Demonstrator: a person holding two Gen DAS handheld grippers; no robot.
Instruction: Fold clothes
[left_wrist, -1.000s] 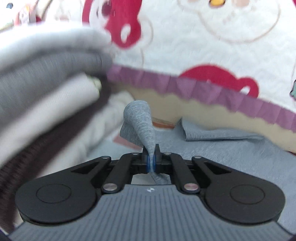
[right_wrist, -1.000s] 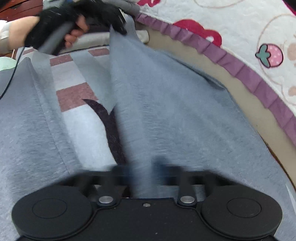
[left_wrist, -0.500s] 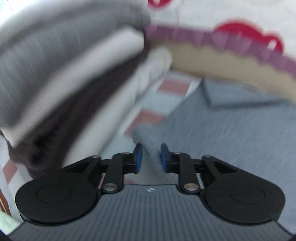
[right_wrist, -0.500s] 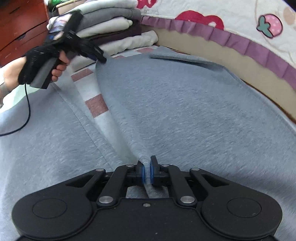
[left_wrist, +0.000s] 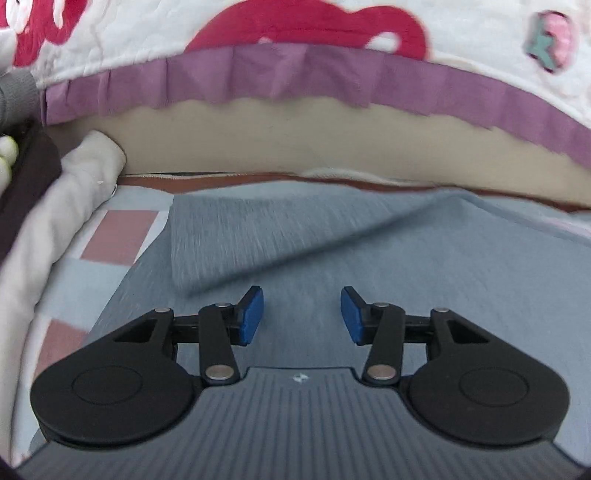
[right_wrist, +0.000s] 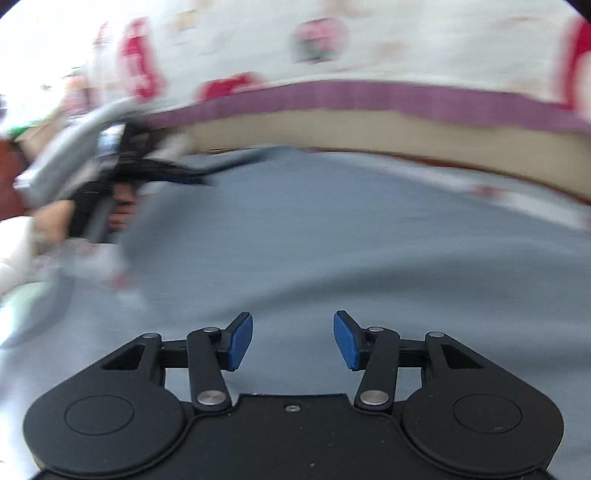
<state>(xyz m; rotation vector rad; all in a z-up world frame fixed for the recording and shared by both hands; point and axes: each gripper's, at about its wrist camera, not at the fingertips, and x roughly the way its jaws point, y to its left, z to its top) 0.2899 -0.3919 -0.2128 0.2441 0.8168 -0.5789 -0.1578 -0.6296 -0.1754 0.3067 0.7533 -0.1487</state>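
Both grippers let go grey garment; jaws opening, nothing between. Folded stack left, quilt behind.

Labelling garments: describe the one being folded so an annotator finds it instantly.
Start at the quilt's purple ruffled border along the back. Below it, the grey garment lies spread over the checked sheet. Unlike the stacked folded clothes at left, it is flat, blue-grey, with one flap folded over.

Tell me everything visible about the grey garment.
The grey knit garment lies spread nearly flat on a pink-and-blue checked sheet, with a flap folded over at its far left corner. It looks like soft jersey. Neither hand-held gripper grips it: both sets of blue pads are opening above it with nothing between them.
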